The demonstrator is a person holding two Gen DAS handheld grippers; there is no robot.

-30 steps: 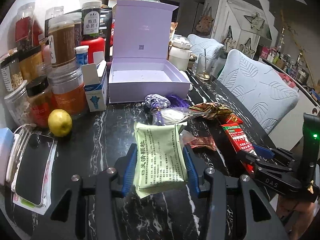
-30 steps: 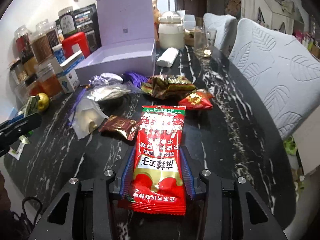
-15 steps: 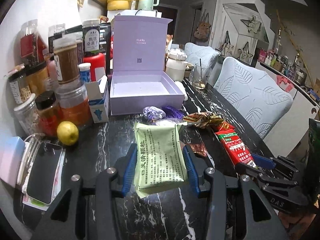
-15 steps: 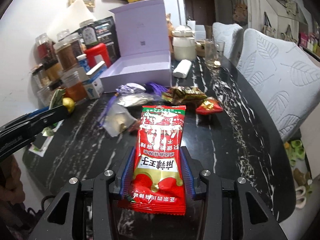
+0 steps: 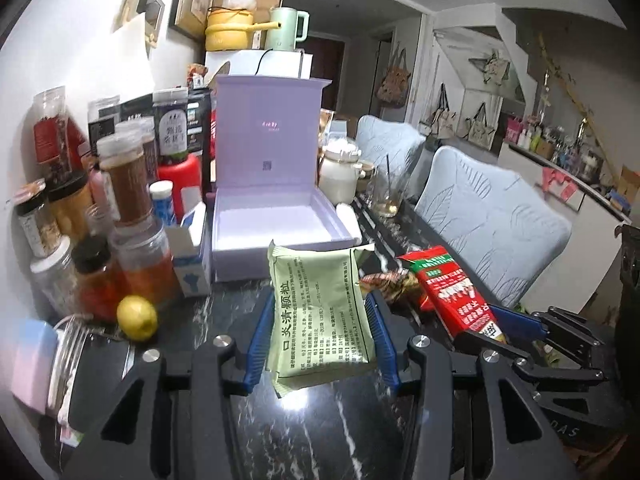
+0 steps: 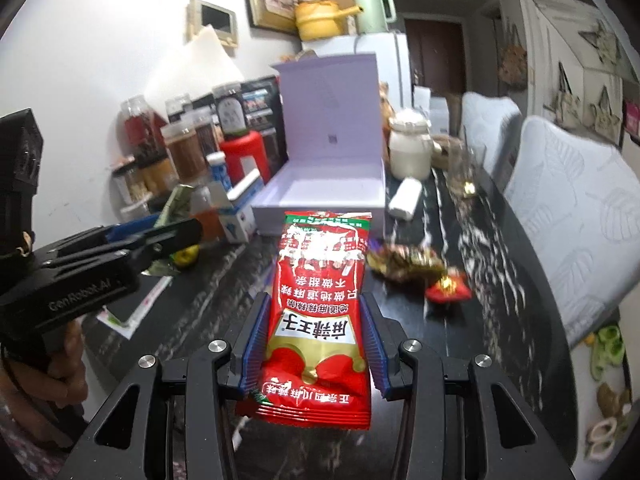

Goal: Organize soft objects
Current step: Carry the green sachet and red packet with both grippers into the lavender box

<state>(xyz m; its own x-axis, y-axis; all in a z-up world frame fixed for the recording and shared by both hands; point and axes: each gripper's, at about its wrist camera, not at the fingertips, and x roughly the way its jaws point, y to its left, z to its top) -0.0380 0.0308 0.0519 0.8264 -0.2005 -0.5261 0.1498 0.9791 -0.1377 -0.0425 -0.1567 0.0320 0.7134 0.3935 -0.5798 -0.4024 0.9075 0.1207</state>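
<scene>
Standing open at the far side of the bench [image 5: 320, 432], lid upright: the lavender box [image 5: 276, 224], its tray bare and facing both hands. Lying straight ahead of the left gripper [image 5: 320, 344] and slightly left of the right gripper [image 6: 312, 344], so probably sitting nearer the left hand.

Being held clear of the bench by the left fingers [image 5: 256, 340]: the green sachet [image 5: 320, 312], pinched across its width, long axis running forward along the fingers toward the box, top edge overlapping the box's front wall in the left wrist view.

Being held likewise by the right fingers [image 6: 252, 344]: the red snack packet [image 6: 320, 312], clamped at its lower half, long axis pointing forward, far end reaching up to the box's near wall in the right wrist view.

Lying loose on the bench just right of the packets: a crumpled brown-gold wrapper [image 6: 404, 264] and a small red pouch [image 6: 448, 288], still waiting.

Judging the next move as a short forward carry over the front wall, left sachet first, both packets going in lengthwise.
</scene>
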